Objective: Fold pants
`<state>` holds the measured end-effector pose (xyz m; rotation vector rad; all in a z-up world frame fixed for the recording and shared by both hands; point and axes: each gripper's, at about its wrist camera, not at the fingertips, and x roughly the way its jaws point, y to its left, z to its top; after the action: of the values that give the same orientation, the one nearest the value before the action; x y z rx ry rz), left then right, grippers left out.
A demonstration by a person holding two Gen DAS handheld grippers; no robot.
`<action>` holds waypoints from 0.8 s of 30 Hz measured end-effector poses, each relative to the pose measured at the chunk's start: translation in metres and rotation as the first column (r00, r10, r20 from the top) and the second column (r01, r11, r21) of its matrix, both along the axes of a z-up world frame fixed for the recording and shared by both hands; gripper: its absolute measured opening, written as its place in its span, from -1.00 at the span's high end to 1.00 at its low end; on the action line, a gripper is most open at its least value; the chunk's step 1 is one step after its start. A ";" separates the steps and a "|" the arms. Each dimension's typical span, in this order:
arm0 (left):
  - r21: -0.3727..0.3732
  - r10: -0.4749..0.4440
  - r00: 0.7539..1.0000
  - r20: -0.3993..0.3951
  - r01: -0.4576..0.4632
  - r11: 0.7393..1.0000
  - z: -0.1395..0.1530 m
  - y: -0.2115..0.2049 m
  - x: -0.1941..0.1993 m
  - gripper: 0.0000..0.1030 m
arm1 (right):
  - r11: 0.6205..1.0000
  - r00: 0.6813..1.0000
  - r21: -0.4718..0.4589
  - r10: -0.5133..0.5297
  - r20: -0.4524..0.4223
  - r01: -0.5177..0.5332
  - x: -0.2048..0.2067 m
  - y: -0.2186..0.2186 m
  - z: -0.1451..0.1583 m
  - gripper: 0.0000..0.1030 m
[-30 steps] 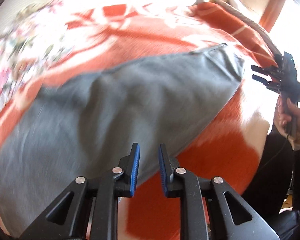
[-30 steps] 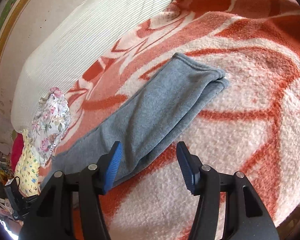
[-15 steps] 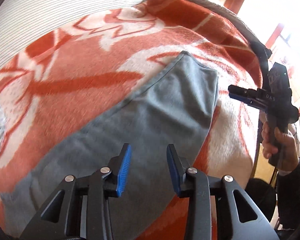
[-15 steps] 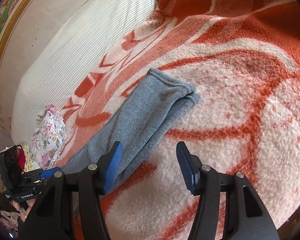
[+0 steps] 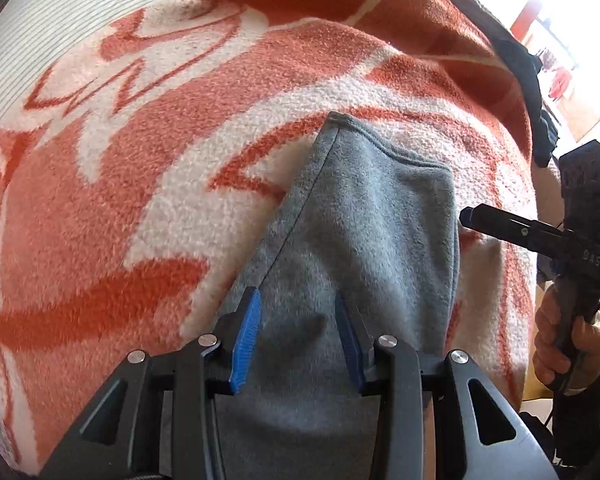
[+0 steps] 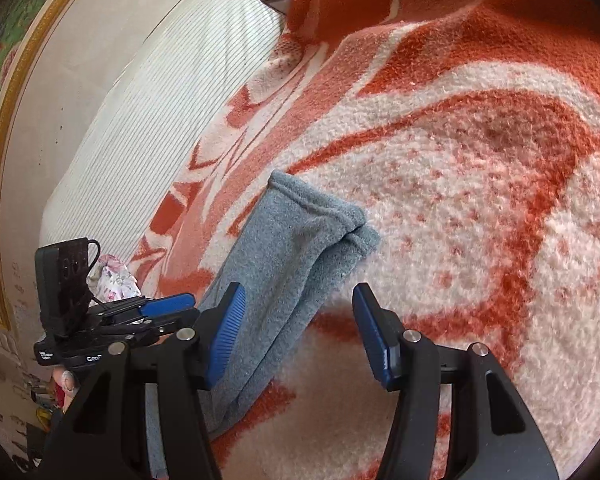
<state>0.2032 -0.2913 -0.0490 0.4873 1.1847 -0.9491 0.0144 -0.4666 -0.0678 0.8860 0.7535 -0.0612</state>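
An orange-and-white blanket [image 6: 480, 184] is covering the bed, with grey pants [image 5: 364, 216] (legs stacked) lying on it. Both the left gripper [image 5: 298, 334] and right gripper [image 6: 298, 334] are hovering near the pants' cuff end, jaws wide apart, holding nothing. Judging by this, they are lining up to pinch the cuffs next.

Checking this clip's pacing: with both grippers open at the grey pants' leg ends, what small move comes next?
Probably lower the left gripper and close on the cuffs of the grey pants: it hovers open over them, nothing gripped, and the right gripper is open too.

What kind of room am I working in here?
Most likely a bedroom: the grey pants lie on an orange-and-white fleece blanket spread over a bed, with a striped white mattress or pillow beside a gold-framed picture.
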 end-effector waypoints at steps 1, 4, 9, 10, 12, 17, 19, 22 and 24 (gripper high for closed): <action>0.011 -0.011 1.000 -0.001 0.011 1.000 -0.004 -0.008 0.003 0.23 | 1.000 1.000 0.008 -0.007 0.001 0.007 0.001 -0.002 -0.002 -0.12; 0.022 -0.009 1.000 -0.016 0.010 1.000 -0.012 -0.028 0.015 0.14 | 0.999 1.000 0.036 -0.019 -0.001 0.019 0.006 -0.006 -0.008 -0.12; 0.031 -0.044 0.998 -0.052 0.046 0.998 -0.029 -0.054 0.024 -0.07 | 0.999 0.999 0.035 -0.042 0.005 0.042 0.013 -0.008 -0.012 0.15; 0.022 -0.046 0.998 -0.053 0.047 0.999 -0.028 -0.056 0.023 -0.07 | 0.998 0.999 0.048 -0.044 0.007 0.044 0.014 -0.010 -0.014 0.17; 0.023 -0.053 0.997 -0.048 0.054 0.998 -0.029 -0.060 0.024 -0.02 | 0.997 0.999 0.059 -0.043 0.015 0.042 0.015 -0.011 -0.016 0.23; 0.002 -0.063 0.996 -0.064 0.063 0.998 -0.025 -0.057 0.022 0.68 | 0.997 0.998 0.066 -0.044 0.037 0.042 0.012 -0.012 -0.020 0.82; -0.020 -0.048 0.997 -0.059 0.047 0.999 -0.021 -0.052 0.022 0.73 | 0.996 0.996 0.080 -0.049 0.078 0.043 0.006 -0.011 -0.016 0.84; -0.078 -0.033 0.998 -0.048 0.030 0.996 -0.006 -0.038 0.018 0.75 | 0.997 0.993 0.074 -0.026 0.113 0.017 0.001 -0.005 -0.001 0.84; -0.118 -0.022 0.999 -0.037 0.018 0.993 0.007 -0.027 0.014 0.76 | 0.998 0.990 0.062 -0.001 0.141 -0.008 -0.001 0.002 0.014 0.84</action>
<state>0.2172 -0.3182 -0.0417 0.3887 1.1528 -1.0429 0.0135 -0.4648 -0.0538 0.9380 0.6276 0.0280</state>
